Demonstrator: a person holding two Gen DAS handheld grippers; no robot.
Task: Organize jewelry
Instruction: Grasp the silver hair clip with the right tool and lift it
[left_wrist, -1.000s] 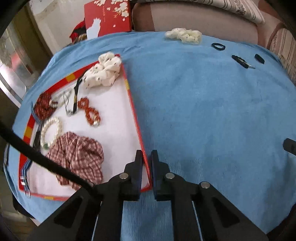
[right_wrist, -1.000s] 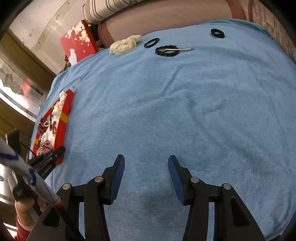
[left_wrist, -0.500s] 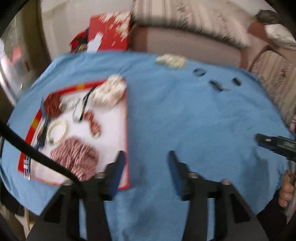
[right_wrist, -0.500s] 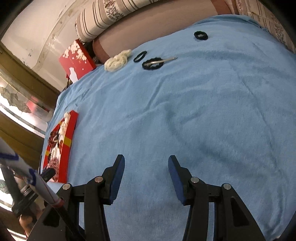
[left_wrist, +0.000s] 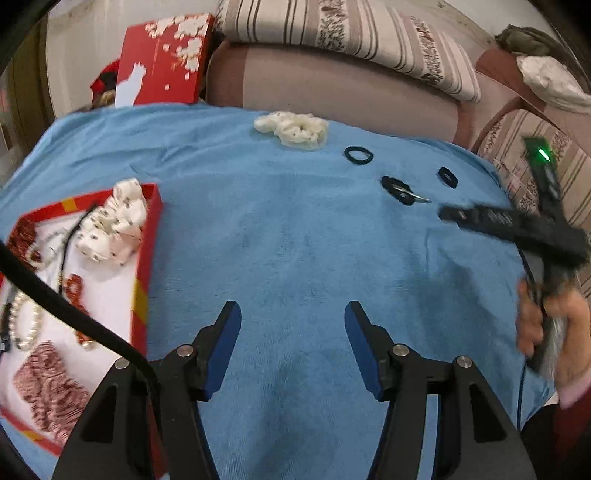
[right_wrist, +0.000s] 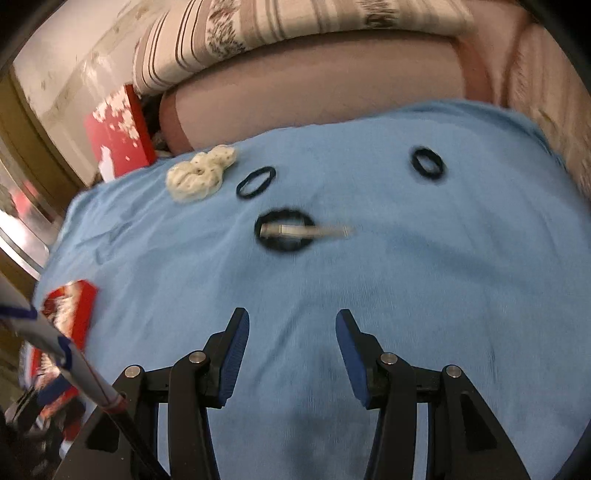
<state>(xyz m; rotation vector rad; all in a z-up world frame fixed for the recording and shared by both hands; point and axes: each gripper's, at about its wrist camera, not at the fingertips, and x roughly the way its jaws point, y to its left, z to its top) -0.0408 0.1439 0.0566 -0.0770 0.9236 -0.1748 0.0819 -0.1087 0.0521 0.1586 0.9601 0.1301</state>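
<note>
Much of our shallow red cardboard tray (left_wrist: 149, 236) is cut off at the left edge, its beads and scrunchies half hidden by a black cable (left_wrist: 62, 310). Our right view is blurred. Both our left tongs (left_wrist: 291, 326) and right tongs (right_wrist: 291, 334) stand apart, holding nothing. On the blue terry cloth (left_wrist: 295, 240) covering the tabletop lie a cream fabric scrunchie (right_wrist: 199, 177), three black elastic hair ties (right_wrist: 255, 182), and a silver metal clip (right_wrist: 304, 230) resting across one. A striped sofa (left_wrist: 332, 70) stands behind.

Left tool (left_wrist: 291, 323) and right tool (right_wrist: 291, 330), both wide apart, empty.
</note>
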